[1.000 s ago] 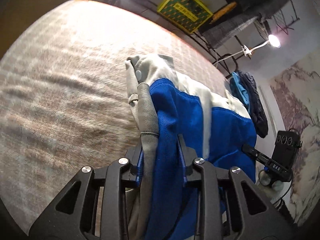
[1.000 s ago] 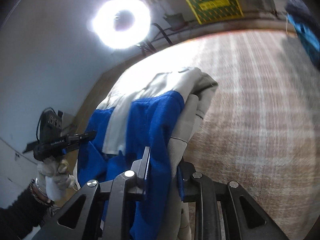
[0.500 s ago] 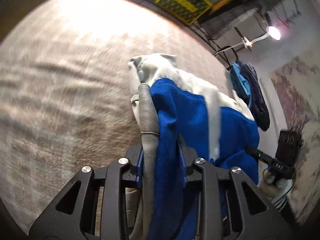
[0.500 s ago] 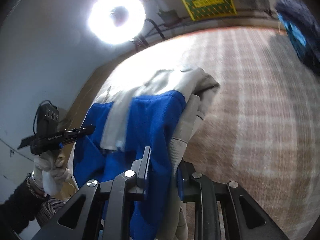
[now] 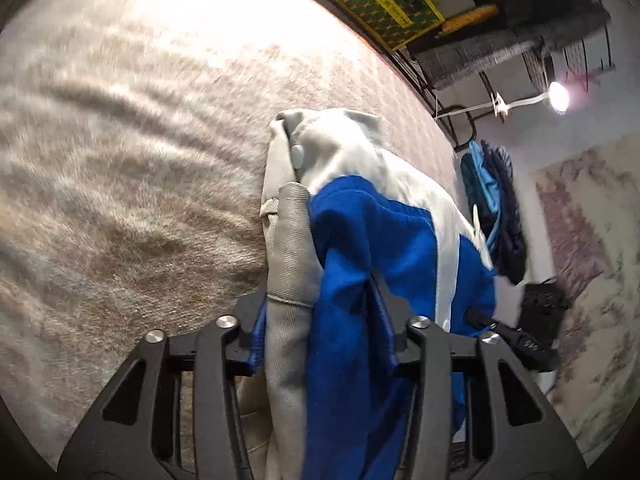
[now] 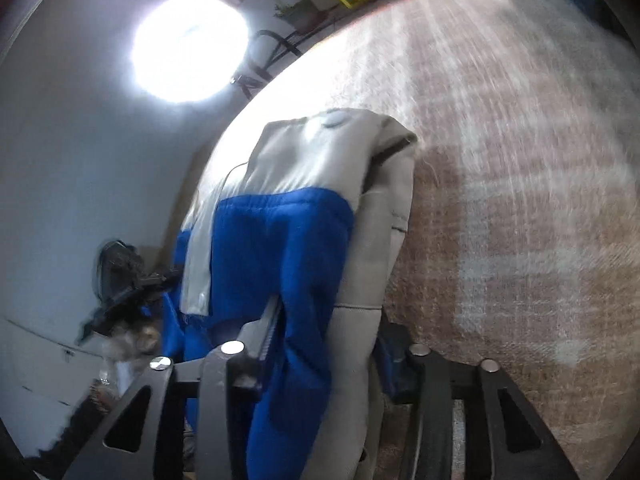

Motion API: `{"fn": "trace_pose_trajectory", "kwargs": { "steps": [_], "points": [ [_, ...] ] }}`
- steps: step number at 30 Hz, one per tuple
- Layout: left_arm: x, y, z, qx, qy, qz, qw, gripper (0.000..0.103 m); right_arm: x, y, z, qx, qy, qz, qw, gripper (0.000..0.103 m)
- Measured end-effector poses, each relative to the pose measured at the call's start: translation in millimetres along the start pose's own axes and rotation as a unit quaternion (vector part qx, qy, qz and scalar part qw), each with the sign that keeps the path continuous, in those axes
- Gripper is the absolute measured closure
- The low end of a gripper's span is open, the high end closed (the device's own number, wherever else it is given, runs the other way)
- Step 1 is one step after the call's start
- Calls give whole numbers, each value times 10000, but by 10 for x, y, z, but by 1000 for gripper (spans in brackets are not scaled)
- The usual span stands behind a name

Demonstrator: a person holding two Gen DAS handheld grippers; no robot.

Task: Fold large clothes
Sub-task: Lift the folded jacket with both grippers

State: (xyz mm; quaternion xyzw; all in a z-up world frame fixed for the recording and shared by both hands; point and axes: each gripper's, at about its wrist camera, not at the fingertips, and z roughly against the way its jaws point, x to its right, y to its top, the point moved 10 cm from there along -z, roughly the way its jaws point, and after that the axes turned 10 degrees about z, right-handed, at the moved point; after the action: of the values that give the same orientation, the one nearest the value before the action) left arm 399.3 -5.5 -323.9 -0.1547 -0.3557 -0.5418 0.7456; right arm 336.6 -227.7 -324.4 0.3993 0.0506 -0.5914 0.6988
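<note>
the blue and grey garment (image 5: 372,240) hangs bunched over the checked beige cover (image 5: 120,160), its far end resting there. left gripper (image 5: 324,320) and right gripper (image 6: 324,344) have just been opening, jaws apart with cloth between. bare cover lies beside both edges.

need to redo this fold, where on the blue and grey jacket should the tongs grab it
Grip the blue and grey jacket at its two near corners, where the grey ribbed cuffs bunch beside the blue cloth, one corner per tongs. Come from the near side, angled down over the carpet: the collar end already rests far out, so the near edge is the free one. The left tongs and right tongs, just opening, straddle those spots.
</note>
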Motion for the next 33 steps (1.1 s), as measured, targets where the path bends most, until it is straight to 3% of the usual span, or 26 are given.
{"fn": "trace_pose_trajectory", "kwargs": {
  "steps": [4,10,21,33],
  "points": [
    [247,-61,183,182,-6,-331,9993,74,-293,45,206,89,-660,770,9948,76],
    [619,-242,305,302,-27,-798,9964,76,-677,72,487,155,-1350,1565,9783,78],
    [1310,-667,174,166,-458,-1298,9903,77,-661,177,1341,436,-2243,2019,9524,79],
    [2335,-785,-238,70,-969,-1704,9806,77,-322,340,2344,781,-2849,2077,9325,80]
  ]
}}
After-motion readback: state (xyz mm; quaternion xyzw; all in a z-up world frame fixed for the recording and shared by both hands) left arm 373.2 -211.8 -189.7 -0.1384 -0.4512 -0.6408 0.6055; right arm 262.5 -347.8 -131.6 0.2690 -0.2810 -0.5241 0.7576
